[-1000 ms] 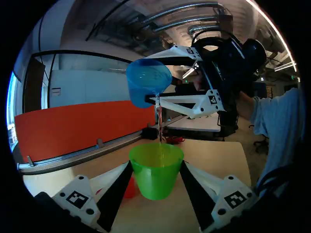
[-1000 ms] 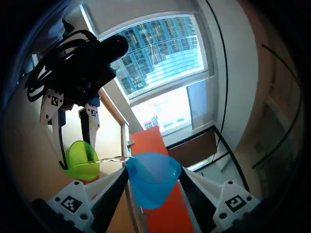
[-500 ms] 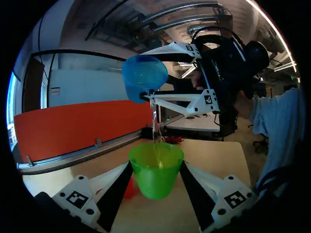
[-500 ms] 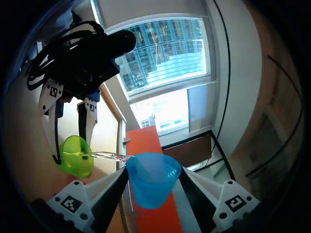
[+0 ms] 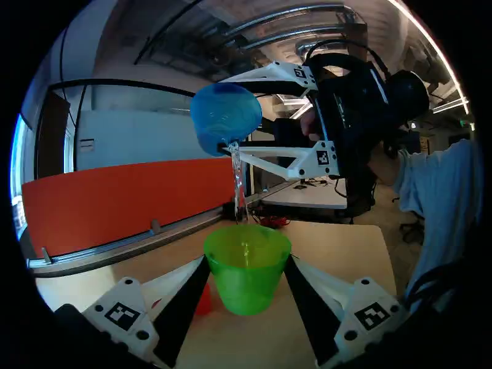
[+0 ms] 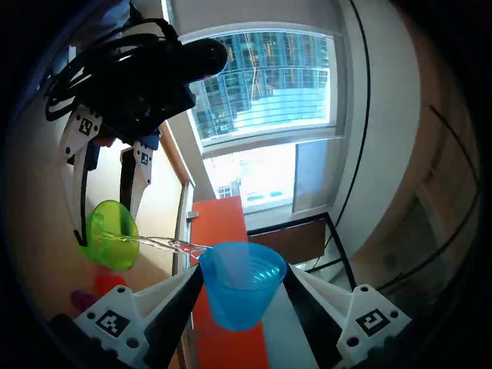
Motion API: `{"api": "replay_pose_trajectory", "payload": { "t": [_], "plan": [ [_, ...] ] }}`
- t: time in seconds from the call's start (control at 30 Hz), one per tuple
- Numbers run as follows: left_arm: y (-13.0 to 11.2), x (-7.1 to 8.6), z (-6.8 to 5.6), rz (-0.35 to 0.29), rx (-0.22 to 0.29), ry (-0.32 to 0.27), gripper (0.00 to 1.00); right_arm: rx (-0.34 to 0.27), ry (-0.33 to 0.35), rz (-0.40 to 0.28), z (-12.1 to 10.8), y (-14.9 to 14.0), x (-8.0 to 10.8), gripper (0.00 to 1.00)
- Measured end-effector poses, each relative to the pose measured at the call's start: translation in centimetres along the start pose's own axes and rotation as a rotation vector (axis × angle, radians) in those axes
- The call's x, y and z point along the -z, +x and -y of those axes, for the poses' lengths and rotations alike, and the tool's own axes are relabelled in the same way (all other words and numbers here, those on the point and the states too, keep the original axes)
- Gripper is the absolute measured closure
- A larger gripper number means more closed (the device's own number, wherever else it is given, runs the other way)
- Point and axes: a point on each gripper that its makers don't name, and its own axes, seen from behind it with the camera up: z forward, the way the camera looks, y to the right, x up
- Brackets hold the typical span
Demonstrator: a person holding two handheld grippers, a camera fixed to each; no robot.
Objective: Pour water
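Observation:
My left gripper [image 5: 247,280] is shut on a green cup [image 5: 247,269], held upright above the wooden table [image 5: 344,246]. Above it my right gripper [image 5: 237,114] is shut on a blue cup [image 5: 224,117], tipped steeply over. A thin stream of water [image 5: 237,184] falls from the blue cup's rim into the green one. In the right gripper view the blue cup [image 6: 242,291] sits between the fingers of my right gripper [image 6: 242,295], and the water [image 6: 160,243] arcs across to the green cup [image 6: 109,236] in my left gripper [image 6: 104,237].
An orange partition [image 5: 123,197] with a metal rail runs behind the table. A small red object [image 5: 206,298] lies on the table beside the green cup. A person's sleeve [image 5: 440,197] is at the right. A large window [image 6: 270,111] is seen in the right gripper view.
The blue cup has tipped further over and shifted slightly left and up. Water keeps streaming into the green cup, which has stayed in place.

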Motion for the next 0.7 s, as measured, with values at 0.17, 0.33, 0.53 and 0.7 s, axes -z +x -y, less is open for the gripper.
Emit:
{"api": "replay_pose_trajectory", "payload": {
  "t": [0.17,0.33,0.53,0.7],
  "plan": [
    [0.1,0.0,-0.1,-0.003,0.002,-0.002,0.16,0.028,-0.011,-0.001,-0.5,0.1,0.0,0.08],
    [0.1,0.0,-0.2,-0.004,0.0,-0.001,0.15,0.057,-0.025,-0.002,-1.2,0.3,0.1,0.08],
    [0.1,-0.1,-0.2,-0.004,0.001,-0.002,0.16,0.1,-0.038,-0.002,-1.8,0.5,0.2,0.08],
    [0.2,-0.2,-0.2,-0.004,0.002,-0.002,0.16,0.133,-0.049,-0.005,-2.2,0.9,0.3,0.08]
  ]
}}
